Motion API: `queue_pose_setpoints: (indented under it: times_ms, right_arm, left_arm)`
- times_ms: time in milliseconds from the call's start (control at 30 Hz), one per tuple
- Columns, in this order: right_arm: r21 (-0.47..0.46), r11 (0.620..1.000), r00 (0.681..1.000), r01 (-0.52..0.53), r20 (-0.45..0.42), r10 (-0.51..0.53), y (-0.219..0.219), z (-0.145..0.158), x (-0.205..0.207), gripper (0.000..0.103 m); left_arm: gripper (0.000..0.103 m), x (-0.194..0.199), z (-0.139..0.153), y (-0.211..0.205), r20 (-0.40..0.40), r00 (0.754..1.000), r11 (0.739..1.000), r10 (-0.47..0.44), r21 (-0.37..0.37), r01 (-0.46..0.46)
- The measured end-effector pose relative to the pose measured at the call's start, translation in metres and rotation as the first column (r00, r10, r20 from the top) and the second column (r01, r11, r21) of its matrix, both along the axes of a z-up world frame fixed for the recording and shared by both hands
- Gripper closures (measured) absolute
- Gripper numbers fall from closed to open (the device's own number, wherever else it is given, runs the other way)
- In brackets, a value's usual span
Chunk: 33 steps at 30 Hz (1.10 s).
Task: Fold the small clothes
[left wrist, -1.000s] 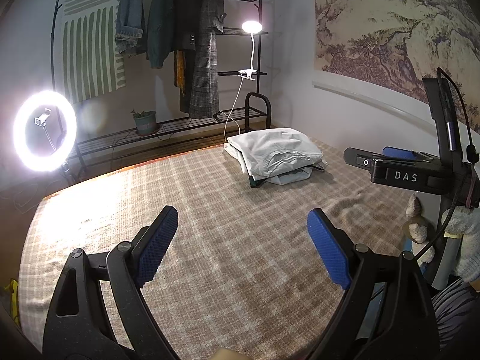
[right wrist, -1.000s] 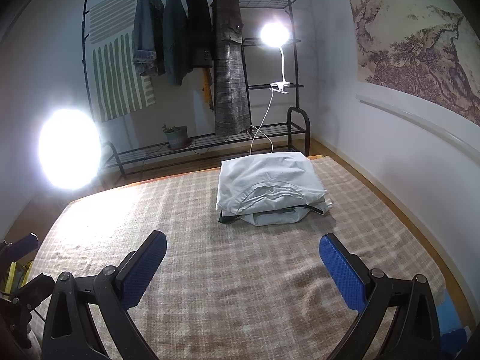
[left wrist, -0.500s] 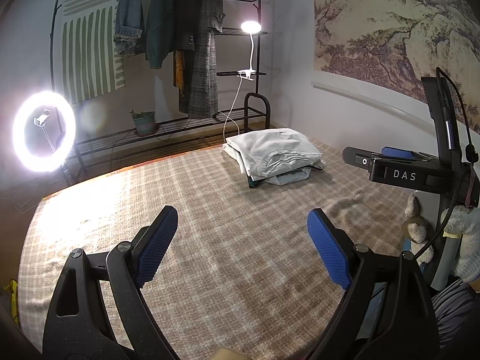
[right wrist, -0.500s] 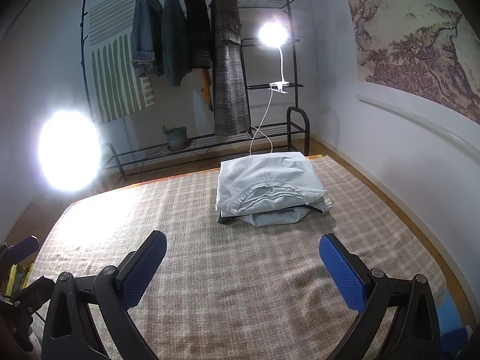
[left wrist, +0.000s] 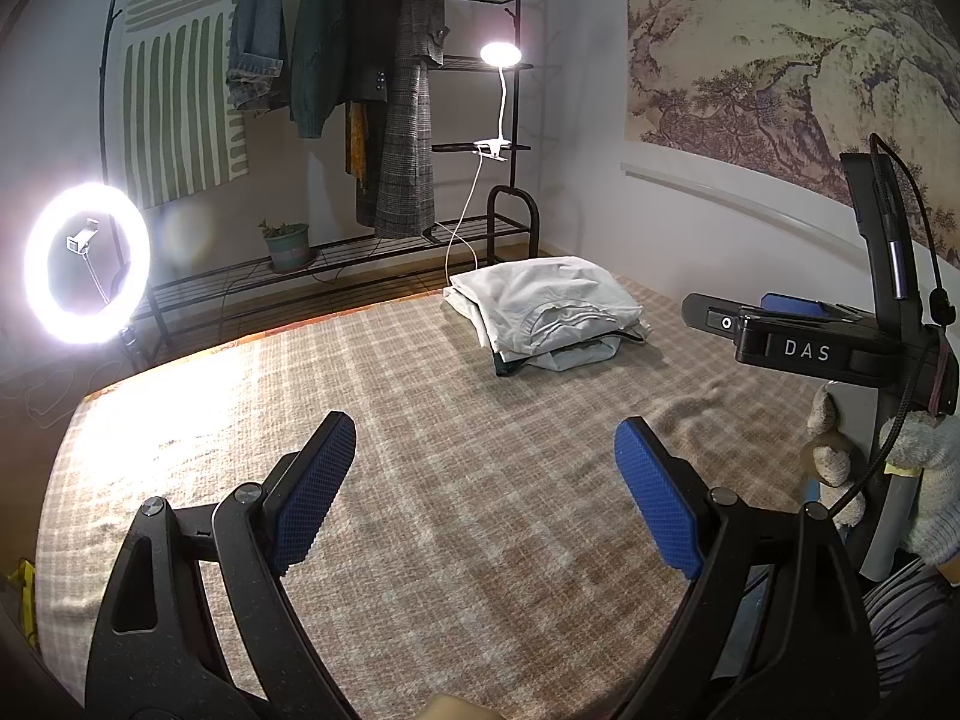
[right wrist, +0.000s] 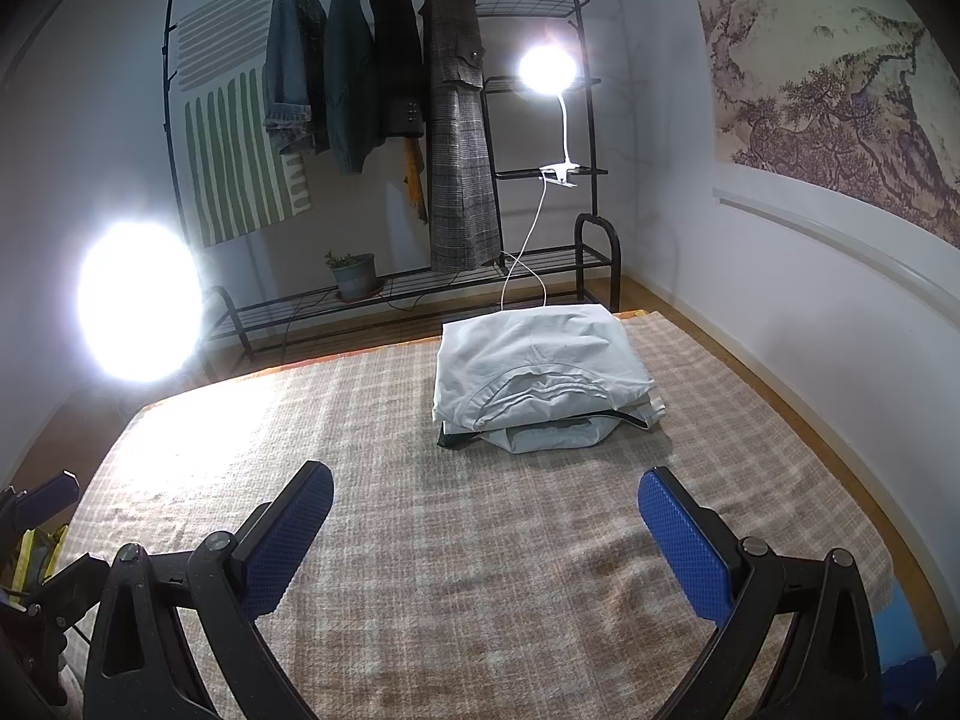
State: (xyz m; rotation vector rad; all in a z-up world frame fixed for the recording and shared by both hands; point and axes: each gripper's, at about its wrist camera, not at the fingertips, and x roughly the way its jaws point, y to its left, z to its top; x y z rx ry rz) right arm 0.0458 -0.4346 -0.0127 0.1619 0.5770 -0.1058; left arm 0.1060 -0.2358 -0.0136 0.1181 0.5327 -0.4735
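A stack of folded clothes (left wrist: 549, 312) (right wrist: 540, 375), white on top with a dark piece under it, sits at the far side of a checked beige blanket (left wrist: 456, 504) (right wrist: 474, 570). My left gripper (left wrist: 483, 450) hovers over the near part of the blanket, its blue pads wide apart and nothing between them. My right gripper (right wrist: 486, 501) stands the same way, open and empty, well short of the stack. In the left wrist view the right gripper's body, marked DAS (left wrist: 807, 351), juts in from the right, held by a gloved hand (left wrist: 927, 468).
A black clothes rack (right wrist: 384, 138) with hanging coats and a clip lamp (right wrist: 549, 69) stands behind the blanket. A bright ring light (left wrist: 87, 264) glares at the left. A potted plant (right wrist: 354, 273) sits on the rack's low shelf. A wall runs along the right.
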Motion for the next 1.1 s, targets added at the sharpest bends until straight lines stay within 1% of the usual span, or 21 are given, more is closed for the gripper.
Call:
queue_pose_setpoints:
  times_ms: [467,733,900,1000,1100]
  right_arm:
    - [0.001,1.000,1.000,-0.001,-0.001,0.001,0.0005,-0.0002,0.0003,0.000]
    - [-0.004,1.000,1.000,-0.014,0.000,0.014,-0.0014,-0.0001,0.0043,0.000]
    - [-0.004,1.000,1.000,-0.015,0.000,0.015,-0.0017,0.0000,0.0045,0.000]
    - [-0.003,1.000,1.000,-0.016,0.000,0.016,-0.0017,0.0000,0.0046,0.000]
    - [0.003,1.000,1.000,-0.021,-0.003,0.021,-0.0027,-0.0003,0.0053,0.000]
  left_arm:
    - [0.012,-0.0005,0.0009,-0.0023,-0.001,1.000,1.000,-0.002,0.000,0.002]
    - [0.012,-0.0005,0.0035,-0.0080,0.001,1.000,1.000,0.005,0.026,-0.005]
    - [0.012,-0.0004,0.0015,-0.0084,-0.011,1.000,1.000,0.000,0.021,0.000]
    - [0.012,-0.0024,-0.0013,-0.0061,-0.002,1.000,1.000,0.001,0.012,-0.001]
    - [0.012,0.0005,-0.0017,-0.0022,-0.015,1.000,1.000,0.007,0.001,-0.007]
